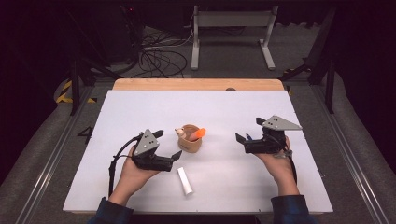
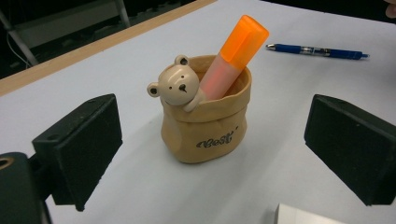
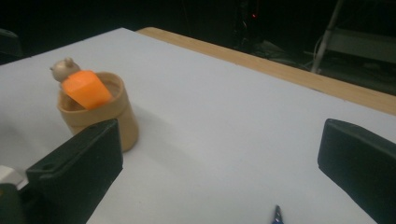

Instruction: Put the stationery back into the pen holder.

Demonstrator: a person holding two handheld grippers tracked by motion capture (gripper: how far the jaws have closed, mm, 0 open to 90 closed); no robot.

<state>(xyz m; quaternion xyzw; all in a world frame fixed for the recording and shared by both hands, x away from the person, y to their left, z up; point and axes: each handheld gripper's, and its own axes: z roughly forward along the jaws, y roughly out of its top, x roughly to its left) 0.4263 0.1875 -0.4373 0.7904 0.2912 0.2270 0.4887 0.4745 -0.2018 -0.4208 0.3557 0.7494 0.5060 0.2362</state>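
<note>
Overhead, white table (image 1: 224,102), dark cabled floor (image 1: 159,60)

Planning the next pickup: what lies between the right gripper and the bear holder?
Bare white table between the right gripper and the bear holder, seen in the high view.

bear pot (image 1: 190,140), orange marker (image 1: 199,133), white tube (image 1: 185,181)

Table (image 1: 224,107) is evenly lit from above; surroundings are left dark; right gripper view is slightly blurred.
</note>
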